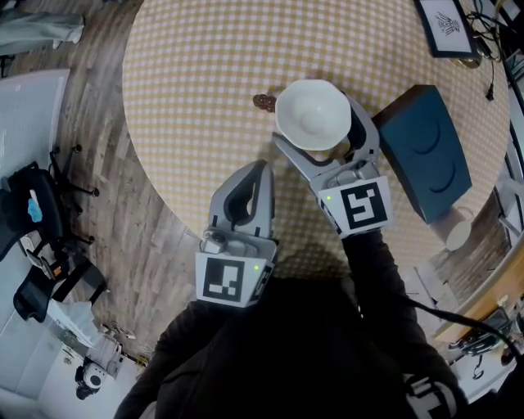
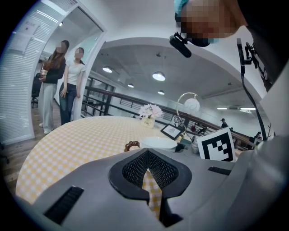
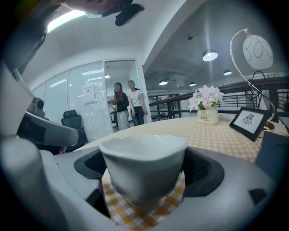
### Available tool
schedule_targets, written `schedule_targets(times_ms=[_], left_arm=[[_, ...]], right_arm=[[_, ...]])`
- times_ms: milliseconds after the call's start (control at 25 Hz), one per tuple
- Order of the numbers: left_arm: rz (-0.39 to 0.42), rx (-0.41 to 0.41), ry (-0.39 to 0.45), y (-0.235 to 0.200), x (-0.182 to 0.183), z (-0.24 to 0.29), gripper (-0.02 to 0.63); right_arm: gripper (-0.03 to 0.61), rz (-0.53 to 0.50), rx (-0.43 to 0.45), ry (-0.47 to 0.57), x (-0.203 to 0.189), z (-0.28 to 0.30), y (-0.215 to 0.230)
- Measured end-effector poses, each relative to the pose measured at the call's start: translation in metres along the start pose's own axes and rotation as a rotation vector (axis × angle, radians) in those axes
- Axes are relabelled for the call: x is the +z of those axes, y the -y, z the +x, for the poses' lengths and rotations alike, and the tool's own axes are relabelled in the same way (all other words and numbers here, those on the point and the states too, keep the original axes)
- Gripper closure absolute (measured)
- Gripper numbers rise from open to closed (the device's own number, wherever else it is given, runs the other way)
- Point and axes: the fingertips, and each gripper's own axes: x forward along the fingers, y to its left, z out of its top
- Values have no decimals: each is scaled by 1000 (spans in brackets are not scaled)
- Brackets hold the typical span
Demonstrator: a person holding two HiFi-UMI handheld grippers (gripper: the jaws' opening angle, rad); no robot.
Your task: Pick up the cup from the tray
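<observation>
Right tongs (image 1: 318, 131) clamped on white ceramic cup (image 1: 311, 110), 1 jaw against each side of its wall. Cup is over the round table with yellow-and-white checked cloth (image 1: 196, 74), just left of the dark blue tray (image 1: 426, 151) and clear of it. Cannot tell if cup base touches cloth. Left tongs (image 1: 260, 172) nearer me, jaws together, nothing between.

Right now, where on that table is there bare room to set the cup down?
The checked cloth is bare across the table's left half, from the far edge to the left gripper. It is crowded on the right: beaded ring, held cup, dark tray, picture frame.
</observation>
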Motion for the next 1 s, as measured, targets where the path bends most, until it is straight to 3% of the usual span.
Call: schedule_targets(times_ms=[400,1000], left_arm=[[34,-54,14,16,6,-6,611],[78,-82,44,35,15,-25,611]], right_arm=[[114,-124,14,-98,-21,-17,-12],[115,-86,-44,-132,-32,-48,-13]])
